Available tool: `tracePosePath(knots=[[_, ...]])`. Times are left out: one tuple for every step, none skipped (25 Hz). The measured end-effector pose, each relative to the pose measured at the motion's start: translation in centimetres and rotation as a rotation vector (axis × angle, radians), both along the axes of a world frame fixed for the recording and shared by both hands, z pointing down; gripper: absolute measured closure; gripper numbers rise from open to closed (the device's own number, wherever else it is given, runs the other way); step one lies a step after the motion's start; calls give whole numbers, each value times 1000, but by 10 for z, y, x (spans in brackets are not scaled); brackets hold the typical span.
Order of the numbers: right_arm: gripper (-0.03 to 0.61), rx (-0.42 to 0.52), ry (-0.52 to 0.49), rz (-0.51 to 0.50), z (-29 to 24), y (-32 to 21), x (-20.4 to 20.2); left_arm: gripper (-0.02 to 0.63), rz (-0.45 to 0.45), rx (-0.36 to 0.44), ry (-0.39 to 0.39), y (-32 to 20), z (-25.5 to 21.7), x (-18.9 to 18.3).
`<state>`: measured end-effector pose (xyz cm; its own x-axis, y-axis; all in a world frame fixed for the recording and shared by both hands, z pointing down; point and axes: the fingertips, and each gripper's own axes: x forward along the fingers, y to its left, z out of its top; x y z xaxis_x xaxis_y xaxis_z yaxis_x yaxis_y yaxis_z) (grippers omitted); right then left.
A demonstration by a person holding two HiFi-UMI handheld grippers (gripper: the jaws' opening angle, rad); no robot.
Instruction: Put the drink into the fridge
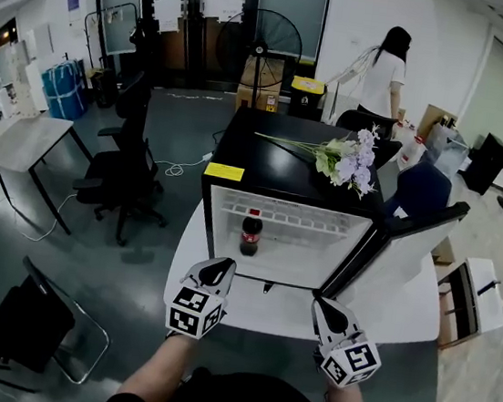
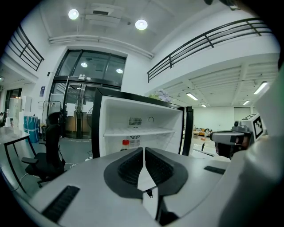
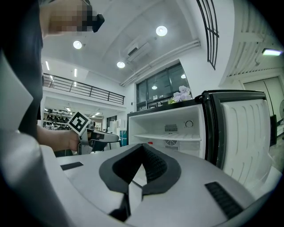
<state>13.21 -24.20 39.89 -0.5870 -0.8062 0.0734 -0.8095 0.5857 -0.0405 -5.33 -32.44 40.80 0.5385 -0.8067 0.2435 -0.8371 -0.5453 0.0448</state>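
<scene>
A small black fridge (image 1: 240,148) stands on a white round table (image 1: 402,316), its door (image 1: 401,252) swung open to the right. A dark cola bottle (image 1: 250,233) with a red cap stands upright inside at the left. My left gripper (image 1: 221,270) and right gripper (image 1: 325,308) hover side by side in front of the opening, both shut with nothing between the jaws. In the left gripper view the bottle's red cap (image 2: 125,142) peeks over the shut left gripper (image 2: 143,155). In the right gripper view the white fridge interior (image 3: 171,133) lies ahead of the shut right gripper (image 3: 143,153).
A bunch of artificial flowers (image 1: 344,159) and a yellow sticker (image 1: 224,172) lie on the fridge top. Black office chairs (image 1: 127,170) stand to the left, a grey desk (image 1: 25,140) further left. A person (image 1: 383,75) stands at the back. A folding chair (image 1: 33,323) sits near left.
</scene>
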Motion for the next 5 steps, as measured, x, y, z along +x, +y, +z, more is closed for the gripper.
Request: tracePosePath(knots=[[566,0,-2,3,0,1,2,584,3,0,0,0,0,2],[566,-1,-4,6,0,2,4,583,6,0,0,1,0,3],[566,-1,-7,8,0,3,6,583,8,0,0,1,0,5],[566,-3,-9,10,0,3,8,584,9,-1,0,2,0,7],[566,-4,-11,11,0,4,10,584,11,-1,0,2,0,8]])
